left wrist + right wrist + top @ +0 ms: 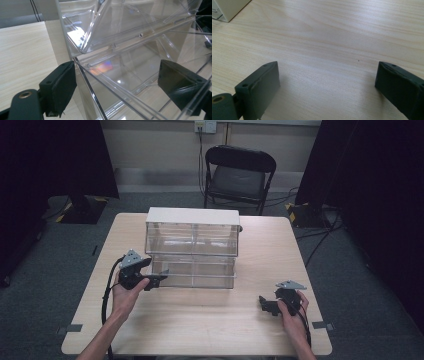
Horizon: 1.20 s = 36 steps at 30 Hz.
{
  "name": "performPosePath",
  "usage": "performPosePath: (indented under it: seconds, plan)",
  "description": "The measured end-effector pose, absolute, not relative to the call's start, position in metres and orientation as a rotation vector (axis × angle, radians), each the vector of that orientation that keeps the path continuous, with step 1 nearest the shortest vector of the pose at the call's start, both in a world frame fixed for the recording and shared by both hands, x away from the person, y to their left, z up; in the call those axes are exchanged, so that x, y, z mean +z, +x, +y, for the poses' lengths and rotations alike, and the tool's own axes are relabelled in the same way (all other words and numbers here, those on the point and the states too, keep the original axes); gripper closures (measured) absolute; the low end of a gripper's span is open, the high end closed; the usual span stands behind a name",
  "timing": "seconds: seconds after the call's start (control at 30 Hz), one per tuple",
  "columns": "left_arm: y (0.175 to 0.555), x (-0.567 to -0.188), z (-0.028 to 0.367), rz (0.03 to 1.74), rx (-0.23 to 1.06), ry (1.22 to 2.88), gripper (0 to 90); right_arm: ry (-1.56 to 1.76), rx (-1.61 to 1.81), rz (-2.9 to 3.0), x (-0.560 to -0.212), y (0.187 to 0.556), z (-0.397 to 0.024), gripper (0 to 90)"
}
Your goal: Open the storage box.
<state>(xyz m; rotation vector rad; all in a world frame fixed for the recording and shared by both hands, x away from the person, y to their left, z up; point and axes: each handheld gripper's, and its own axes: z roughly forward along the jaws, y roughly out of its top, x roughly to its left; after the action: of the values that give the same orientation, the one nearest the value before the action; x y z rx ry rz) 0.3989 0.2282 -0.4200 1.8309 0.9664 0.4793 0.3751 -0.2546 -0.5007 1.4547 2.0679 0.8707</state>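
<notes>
Left tool [159, 279] is seen in the high view at the lower left corner of a clear plastic drawer box [192, 245], which sits in the middle of the wooden surface [210, 320]. The box has a white top and see-through drawers stacked in rows. The bottom drawer [195, 272] sticks out a little toward the person.

In the left gripper view, the jaws of the left tool are spread wide apart. One jaw is on the outside of the drawer's clear wall [100, 82], at the lower left of the frame. The other jaw is seen through the plastic at the lower right. So a corner of the drawer lies between the two jaws, but nothing is squeezed yet. Whether a jaw touches the plastic cannot be told for sure.

Right tool [267, 304] is held low at the lower right of the high view, well apart from the box. In the right gripper view its jaws are also spread wide, with bare wood between them and just a corner of the white box frame [227, 8] at the upper left.

The left hand [125, 292] is much nearer to the drawer than the right hand [292, 317]. The drawer lies straight ahead of the left tool, and its long side runs left to right across the frame. It is judged that the jaws would need to be closed on the drawer's front edge before it can be pulled or pushed.
</notes>
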Motion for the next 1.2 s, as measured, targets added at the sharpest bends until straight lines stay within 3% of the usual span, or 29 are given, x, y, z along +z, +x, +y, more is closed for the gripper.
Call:
performPosePath:
  seconds: [1.2]
  plan:
    - [0.4009, -0.4136, 0.2303, 0.978, 0.481, 1.801, 15.4, 1.456, 0.872, 2.067, -0.5007, 0.3751, -0.2545, 5.0]
